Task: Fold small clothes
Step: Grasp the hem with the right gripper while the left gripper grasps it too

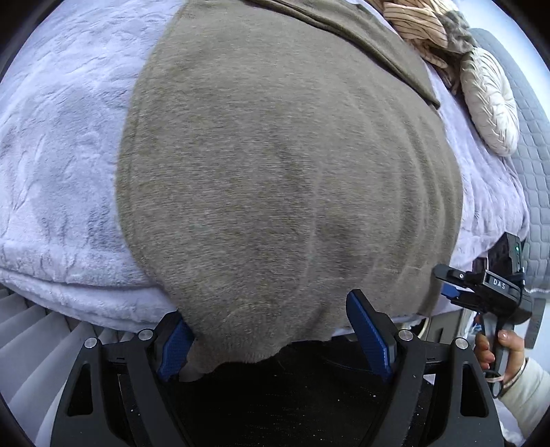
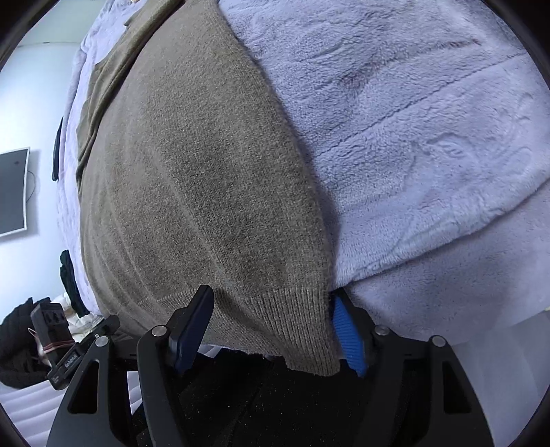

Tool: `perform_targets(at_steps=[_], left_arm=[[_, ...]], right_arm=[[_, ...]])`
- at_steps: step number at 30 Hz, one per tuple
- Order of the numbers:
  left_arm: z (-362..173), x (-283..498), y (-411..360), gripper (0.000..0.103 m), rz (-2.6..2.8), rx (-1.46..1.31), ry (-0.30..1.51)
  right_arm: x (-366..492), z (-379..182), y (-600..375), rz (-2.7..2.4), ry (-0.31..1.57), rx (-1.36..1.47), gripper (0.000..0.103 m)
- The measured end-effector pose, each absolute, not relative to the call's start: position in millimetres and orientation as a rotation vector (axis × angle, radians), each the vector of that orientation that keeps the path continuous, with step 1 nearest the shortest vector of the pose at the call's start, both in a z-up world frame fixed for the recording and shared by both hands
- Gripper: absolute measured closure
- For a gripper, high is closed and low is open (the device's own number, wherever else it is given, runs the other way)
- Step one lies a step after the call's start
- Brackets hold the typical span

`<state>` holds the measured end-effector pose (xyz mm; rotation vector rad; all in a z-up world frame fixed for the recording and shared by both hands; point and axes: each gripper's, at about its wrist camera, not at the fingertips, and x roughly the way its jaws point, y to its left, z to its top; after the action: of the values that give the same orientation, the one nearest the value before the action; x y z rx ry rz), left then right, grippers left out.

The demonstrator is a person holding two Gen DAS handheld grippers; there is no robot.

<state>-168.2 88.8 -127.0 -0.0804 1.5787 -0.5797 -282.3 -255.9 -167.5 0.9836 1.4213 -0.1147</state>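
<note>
An olive-brown knit sweater (image 1: 275,165) lies spread flat on a lavender fleece blanket (image 1: 62,144) on a bed. Its near hem hangs over the bed's edge. My left gripper (image 1: 264,309) stands open at the hem's left corner, blue pads wide apart with loose cloth sagging between them. In the right wrist view the sweater (image 2: 192,178) ends in a ribbed hem (image 2: 292,326). My right gripper (image 2: 271,292) is open around that right corner; the cloth lies slack between the pads, unpinched. From the left wrist view, the right gripper (image 1: 447,282) and the hand holding it show at the right edge.
A round pleated cream cushion (image 1: 488,106), a striped cloth (image 1: 416,24) and a grey quilted surface (image 1: 532,165) lie at the bed's far right. A wall screen (image 2: 12,192) and dark clothes (image 2: 15,344) are at the left. A second olive piece (image 1: 361,41) lies beyond the sweater.
</note>
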Motion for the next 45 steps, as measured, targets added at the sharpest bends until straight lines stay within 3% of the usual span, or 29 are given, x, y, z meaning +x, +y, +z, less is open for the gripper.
perform_targets(at_steps=[13,14,15,16,17,18,21,41,45], left_arm=[[-131,-167,84,0.021,-0.579,-0.061,1.623],[-130,-166,85,0.026,-0.577,-0.08,1.621],[-130,-164,87,0.034,-0.574,-0.092,1.619],[-129,-162,89,0.039,-0.57,-0.106,1.617],[-127,-160,92,0.051,-0.572,-0.119,1.612],[-126,-158,96,0.067,-0.579,-0.135,1.608],[-122,-153,102,0.083,-0.613,-0.186,1.609],[-94,-140,90,0.083,-0.694,-0.206,1.569],[-89,-132,95,0.083,-0.699,-0.333,1.577]], right_arm=[[-285,-175,-253,-0.002,1.416,1.064,0.031],[-285,-176,-255,-0.004,1.414,1.08,0.037],[-285,-176,-256,-0.001,1.412,1.086,0.055],[-285,-175,-258,0.0,1.414,1.085,0.066],[-285,-174,-259,0.005,1.416,1.088,0.08],[-286,-172,-260,0.025,1.406,1.106,0.087],[-286,-164,-259,0.093,1.376,1.12,0.09],[-259,-156,-246,0.173,1.427,1.138,0.087],[-259,-147,-249,0.186,1.372,1.148,0.091]])
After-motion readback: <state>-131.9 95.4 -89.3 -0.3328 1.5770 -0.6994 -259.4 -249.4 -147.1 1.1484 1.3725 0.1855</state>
